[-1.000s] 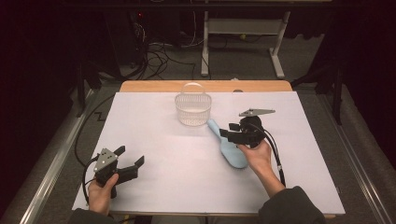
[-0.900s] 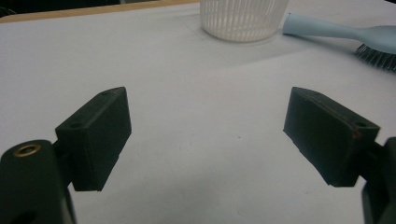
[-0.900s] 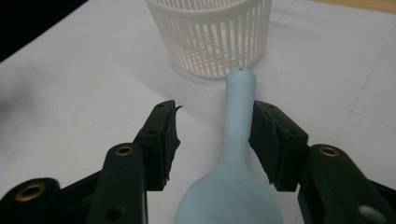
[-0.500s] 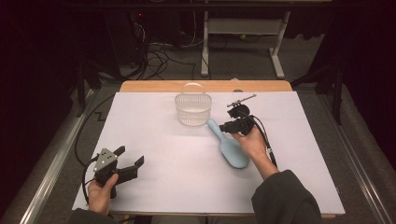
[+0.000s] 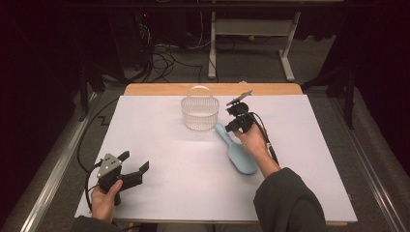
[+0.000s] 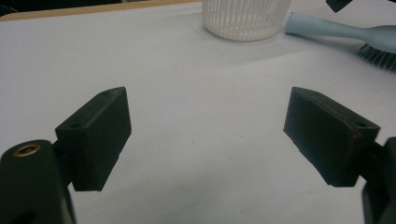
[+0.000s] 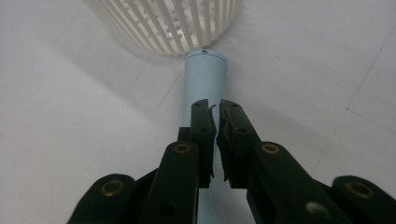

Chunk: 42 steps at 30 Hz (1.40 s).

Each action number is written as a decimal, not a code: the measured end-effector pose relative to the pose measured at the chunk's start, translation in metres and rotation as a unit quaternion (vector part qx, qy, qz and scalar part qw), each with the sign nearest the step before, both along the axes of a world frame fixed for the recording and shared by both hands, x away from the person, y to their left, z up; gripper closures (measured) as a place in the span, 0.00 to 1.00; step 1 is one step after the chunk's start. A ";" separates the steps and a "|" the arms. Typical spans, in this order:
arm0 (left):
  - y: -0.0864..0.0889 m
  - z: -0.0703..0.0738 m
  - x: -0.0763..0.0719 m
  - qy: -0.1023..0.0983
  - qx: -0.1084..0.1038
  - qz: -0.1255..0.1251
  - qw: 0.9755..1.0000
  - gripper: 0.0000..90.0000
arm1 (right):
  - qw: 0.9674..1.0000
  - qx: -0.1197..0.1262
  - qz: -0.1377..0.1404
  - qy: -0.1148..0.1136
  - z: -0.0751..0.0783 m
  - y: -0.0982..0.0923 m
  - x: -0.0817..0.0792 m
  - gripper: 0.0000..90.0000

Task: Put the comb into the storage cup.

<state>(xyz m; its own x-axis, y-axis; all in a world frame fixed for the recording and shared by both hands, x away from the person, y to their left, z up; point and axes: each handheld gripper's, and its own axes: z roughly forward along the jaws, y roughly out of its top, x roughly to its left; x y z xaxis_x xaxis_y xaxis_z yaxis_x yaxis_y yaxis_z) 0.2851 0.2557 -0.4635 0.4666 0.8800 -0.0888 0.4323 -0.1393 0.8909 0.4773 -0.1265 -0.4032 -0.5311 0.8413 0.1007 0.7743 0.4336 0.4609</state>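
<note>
A light blue hairbrush (image 5: pixel 241 158) lies on the white table cover (image 5: pixel 164 145), bristles down, its handle (image 7: pixel 206 78) pointing at a white slatted basket (image 5: pixel 199 114). My right gripper (image 5: pixel 231 127) hovers over the handle close to the basket. Its jaws have just been closing and now stand shut (image 7: pixel 214 110) with nothing between them; the handle lies beneath them. My left gripper (image 5: pixel 134 161) rests at the near left corner, jaws wide open (image 6: pixel 205 135) and empty. From there the basket (image 6: pixel 243 18) and hairbrush (image 6: pixel 345 33) sit far ahead.
The basket (image 7: pixel 173 18) stands near the table's far edge, where a strip of bare wood (image 5: pixel 159 89) shows. Beyond the table are cables on the floor (image 5: pixel 164 55) and a white metal stand (image 5: pixel 251 29). A metal rail (image 5: pixel 53 174) runs along the left side.
My right hand has moved forward along the brush toward the basket, and its jaws have gone from open to shut. The left gripper has stayed put.
</note>
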 end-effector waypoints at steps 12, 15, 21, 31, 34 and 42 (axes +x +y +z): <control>0.003 0.000 0.000 0.001 -0.004 0.009 1.000 0.18 | 0.999 -0.033 -0.017 0.011 -0.008 0.016 0.016 0.99; 0.003 0.000 0.001 0.001 -0.004 0.012 1.000 0.18 | 0.999 -0.038 -0.021 0.014 -0.008 0.018 0.019 0.99; 0.004 -0.001 0.001 0.003 -0.005 0.010 1.000 0.18 | 0.998 -0.047 -0.024 0.018 -0.011 0.021 0.022 1.00; 0.004 -0.001 0.001 0.005 -0.007 0.010 1.000 0.18 | 0.998 -0.048 -0.026 0.024 -0.015 0.022 0.024 1.00; 0.004 -0.001 0.001 0.005 -0.007 0.010 1.000 0.18 | 0.998 -0.051 -0.018 0.029 -0.016 0.025 0.023 1.00; 0.004 -0.001 0.001 0.005 -0.008 0.011 1.000 0.18 | 0.998 -0.052 -0.001 0.035 -0.019 0.033 0.017 1.00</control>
<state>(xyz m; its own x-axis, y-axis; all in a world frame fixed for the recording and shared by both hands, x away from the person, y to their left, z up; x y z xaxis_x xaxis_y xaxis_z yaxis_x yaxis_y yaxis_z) 0.2864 0.2598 -0.4643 0.4469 0.8881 -0.1074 0.4446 -0.1163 0.8882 0.4947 -0.0937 -0.4219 -0.5249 0.8497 0.0496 0.8033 0.4753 0.3588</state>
